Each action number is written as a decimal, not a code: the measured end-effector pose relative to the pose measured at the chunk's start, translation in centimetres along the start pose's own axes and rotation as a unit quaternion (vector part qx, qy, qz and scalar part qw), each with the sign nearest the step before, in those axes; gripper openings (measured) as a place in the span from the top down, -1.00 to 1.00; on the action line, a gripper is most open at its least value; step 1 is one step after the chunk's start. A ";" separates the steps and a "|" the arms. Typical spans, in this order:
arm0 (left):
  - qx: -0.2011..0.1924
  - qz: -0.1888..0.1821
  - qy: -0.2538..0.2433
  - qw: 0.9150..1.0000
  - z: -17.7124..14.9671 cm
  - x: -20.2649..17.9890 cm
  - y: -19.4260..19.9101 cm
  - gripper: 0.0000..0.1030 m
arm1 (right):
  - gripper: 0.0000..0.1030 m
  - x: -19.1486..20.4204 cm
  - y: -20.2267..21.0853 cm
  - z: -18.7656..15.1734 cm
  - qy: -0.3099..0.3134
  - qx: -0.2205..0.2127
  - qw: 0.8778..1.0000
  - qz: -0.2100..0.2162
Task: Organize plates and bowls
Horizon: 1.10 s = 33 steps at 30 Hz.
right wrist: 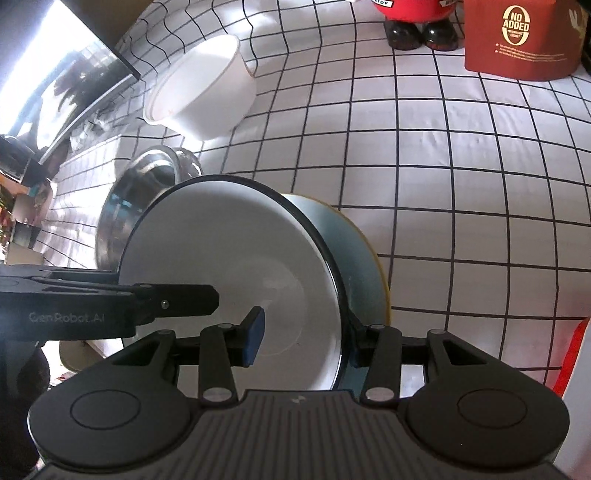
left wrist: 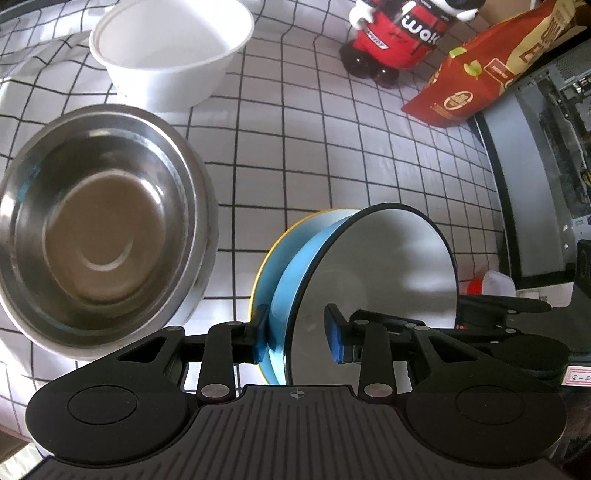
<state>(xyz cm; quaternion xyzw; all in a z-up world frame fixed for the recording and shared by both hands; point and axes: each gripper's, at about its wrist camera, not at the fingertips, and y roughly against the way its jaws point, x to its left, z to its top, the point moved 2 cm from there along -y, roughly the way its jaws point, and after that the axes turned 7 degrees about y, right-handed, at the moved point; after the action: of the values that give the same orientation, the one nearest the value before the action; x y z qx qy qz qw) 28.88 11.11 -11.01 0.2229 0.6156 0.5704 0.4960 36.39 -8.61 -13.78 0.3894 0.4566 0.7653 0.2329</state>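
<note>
A blue bowl with a white inside and dark rim [left wrist: 388, 266] [right wrist: 229, 258] sits nested in a blue bowl with a yellow rim [left wrist: 280, 251] [right wrist: 362, 251]. The pair stands tilted on edge above the checked tablecloth [left wrist: 332, 147]. My left gripper [left wrist: 297, 332] is shut on one side of the stack, one pad inside and one on the blue outer wall. On the opposite side my right gripper [right wrist: 304, 336] is shut on it the same way. Each gripper also shows in the other's view. A steel bowl [left wrist: 107, 229] [right wrist: 147, 184] and a white bowl [left wrist: 170, 55] [right wrist: 203, 92] rest to the left.
A red toy figure [left wrist: 395, 37] [right wrist: 417, 18] and a red bag [left wrist: 480, 74] [right wrist: 517, 37] stand at the back. A grey appliance [left wrist: 524, 184] borders the table on the right, with a small red-lidded container [left wrist: 495, 284] near it. A screen [right wrist: 74, 92] leans at the far left.
</note>
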 end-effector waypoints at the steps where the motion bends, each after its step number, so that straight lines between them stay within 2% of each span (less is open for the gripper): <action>1: -0.002 -0.001 0.000 1.000 -0.1 0.0 0.0 0.32 | 0.12 0.0 0.0 0.0 0.001 -0.003 1.000 0.000; 9: -0.004 -0.005 -0.001 1.000 -0.1 0.1 0.1 0.33 | 0.11 0.3 -0.1 0.1 0.014 -0.008 1.000 -0.010; 33: 0.000 -0.005 -0.002 1.000 -0.4 0.4 0.3 0.42 | 0.11 0.4 -0.2 -0.2 0.022 -0.004 1.000 -0.004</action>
<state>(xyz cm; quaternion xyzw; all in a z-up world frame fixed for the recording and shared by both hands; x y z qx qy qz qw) 28.26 11.31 -10.96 0.2213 0.6158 0.5671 0.5003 35.98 -8.29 -13.84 0.3701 0.4604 0.7742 0.2273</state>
